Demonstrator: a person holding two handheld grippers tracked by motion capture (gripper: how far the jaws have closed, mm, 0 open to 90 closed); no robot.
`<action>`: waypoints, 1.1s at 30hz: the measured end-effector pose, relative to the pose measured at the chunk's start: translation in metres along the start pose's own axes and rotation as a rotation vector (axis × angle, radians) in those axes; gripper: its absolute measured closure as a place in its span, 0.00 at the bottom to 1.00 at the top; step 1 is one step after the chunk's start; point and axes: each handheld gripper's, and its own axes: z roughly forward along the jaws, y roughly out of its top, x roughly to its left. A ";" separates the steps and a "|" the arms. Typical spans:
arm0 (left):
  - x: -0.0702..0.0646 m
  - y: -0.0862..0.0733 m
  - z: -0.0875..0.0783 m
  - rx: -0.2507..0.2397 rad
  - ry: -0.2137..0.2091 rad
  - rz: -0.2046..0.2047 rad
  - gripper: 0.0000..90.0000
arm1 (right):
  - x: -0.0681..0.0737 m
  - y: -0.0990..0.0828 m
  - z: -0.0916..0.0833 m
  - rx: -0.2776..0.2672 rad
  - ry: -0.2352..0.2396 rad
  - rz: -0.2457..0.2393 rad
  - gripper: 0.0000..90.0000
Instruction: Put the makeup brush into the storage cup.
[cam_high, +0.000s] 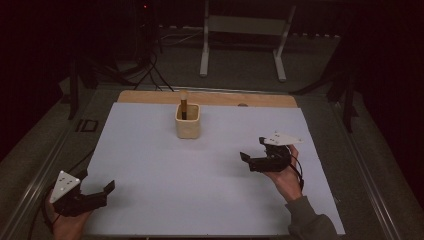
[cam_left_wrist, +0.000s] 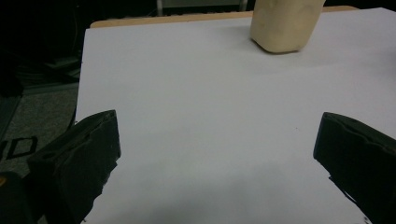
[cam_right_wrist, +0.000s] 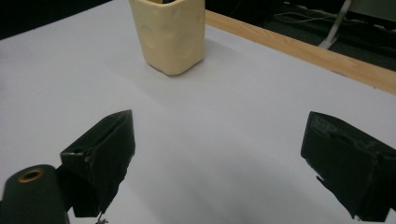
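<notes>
Cream-coloured cup (cam_high: 187, 121) stands upright near the far edge of the surface (cam_high: 150, 165), a stick-like piece (cam_high: 183, 102) rising from it, perhaps a brush, since the light is dim. Your right tool (cam_high: 251, 157) rests by the right edge, jaws spread and empty, aimed at the cup. Your left tool (cam_high: 97, 192) waits at the near left corner, also spread. Bare white sheet lies between, so you have open room to approach.

Dim room — grey carpet floor (cam_high: 240, 75); white-legged stand (cam_high: 245, 35) at rear; black cables (cam_high: 150, 70) trailing left; wooden table (cam_high: 210, 97) under a pale sheet (cam_high: 165, 180).
</notes>
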 end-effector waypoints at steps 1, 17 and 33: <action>0.000 0.000 0.000 0.000 0.000 0.000 0.02 | 0.000 -0.003 -0.002 -0.003 0.000 0.004 0.11; 0.000 0.000 0.000 0.003 0.003 0.000 0.02 | -0.002 -0.058 -0.039 -0.015 -0.023 0.044 0.11; -0.001 0.000 0.000 -0.002 -0.010 0.003 0.02 | -0.005 -0.082 -0.057 -0.056 -0.031 0.011 0.11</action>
